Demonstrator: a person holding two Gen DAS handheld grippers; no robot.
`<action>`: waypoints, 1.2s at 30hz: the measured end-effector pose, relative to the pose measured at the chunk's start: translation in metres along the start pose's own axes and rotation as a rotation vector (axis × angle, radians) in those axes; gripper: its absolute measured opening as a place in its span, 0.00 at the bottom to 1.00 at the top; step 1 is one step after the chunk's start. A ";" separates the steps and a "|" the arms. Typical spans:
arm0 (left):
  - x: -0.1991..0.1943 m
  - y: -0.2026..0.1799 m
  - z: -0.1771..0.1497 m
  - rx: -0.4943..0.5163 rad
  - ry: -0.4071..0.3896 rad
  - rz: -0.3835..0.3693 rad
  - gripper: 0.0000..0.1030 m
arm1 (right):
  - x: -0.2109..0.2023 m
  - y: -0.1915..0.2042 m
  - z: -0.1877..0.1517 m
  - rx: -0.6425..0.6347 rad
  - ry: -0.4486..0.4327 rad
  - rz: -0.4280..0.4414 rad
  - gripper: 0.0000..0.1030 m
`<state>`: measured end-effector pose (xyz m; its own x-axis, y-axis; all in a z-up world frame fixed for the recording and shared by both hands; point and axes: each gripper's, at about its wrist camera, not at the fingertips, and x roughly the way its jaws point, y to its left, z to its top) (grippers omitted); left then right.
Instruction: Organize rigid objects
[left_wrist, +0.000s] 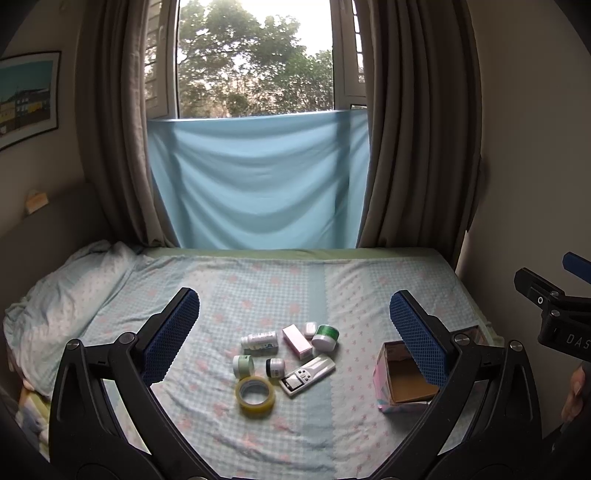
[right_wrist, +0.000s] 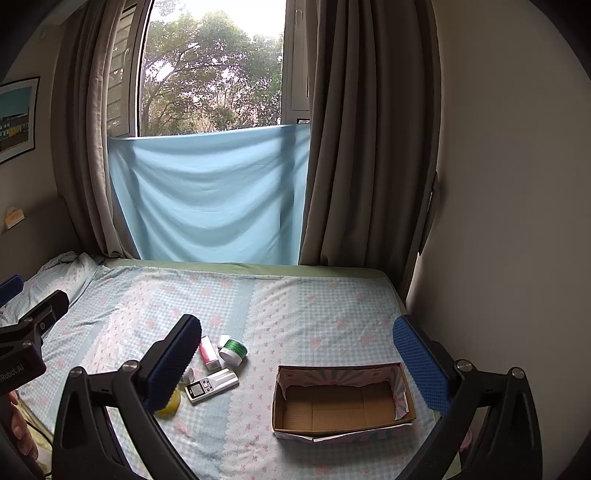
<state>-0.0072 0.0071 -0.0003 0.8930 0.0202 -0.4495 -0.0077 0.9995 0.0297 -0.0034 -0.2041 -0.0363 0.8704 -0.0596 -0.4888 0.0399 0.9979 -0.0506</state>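
A cluster of small items lies on the bed: a yellow tape roll (left_wrist: 255, 397), a white remote (left_wrist: 307, 374), a pink box (left_wrist: 296, 340), a green-lidded jar (left_wrist: 325, 337), a white bottle (left_wrist: 259, 341), a pale green jar (left_wrist: 243, 365) and a black-topped jar (left_wrist: 275, 367). An open cardboard box (right_wrist: 341, 402) sits empty to their right. My left gripper (left_wrist: 291, 332) hovers open above the cluster, holding nothing. My right gripper (right_wrist: 295, 354) is open too, between the cluster and the box; its left finger (right_wrist: 173, 365) hides part of the tape roll (right_wrist: 170, 404).
The bed carries a blue checked sheet (left_wrist: 258, 288) with a rumpled pillow (left_wrist: 62, 306) at the left. Curtains and a draped blue cloth (right_wrist: 210, 199) hang behind, and a wall (right_wrist: 517, 221) runs along the right. A hand (right_wrist: 18, 428) shows at the lower left.
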 end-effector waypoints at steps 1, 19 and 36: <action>0.001 0.001 0.000 0.000 0.001 0.000 0.99 | 0.000 0.000 0.000 0.000 0.000 0.000 1.00; 0.005 0.005 -0.002 0.000 0.015 -0.006 0.99 | 0.001 0.002 0.001 0.000 0.005 0.001 1.00; 0.034 0.019 -0.011 -0.020 0.116 0.030 0.99 | 0.021 0.010 0.001 0.002 0.066 0.020 1.00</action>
<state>0.0179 0.0274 -0.0242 0.8344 0.0520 -0.5487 -0.0443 0.9986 0.0272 0.0163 -0.1957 -0.0459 0.8370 -0.0409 -0.5457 0.0237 0.9990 -0.0385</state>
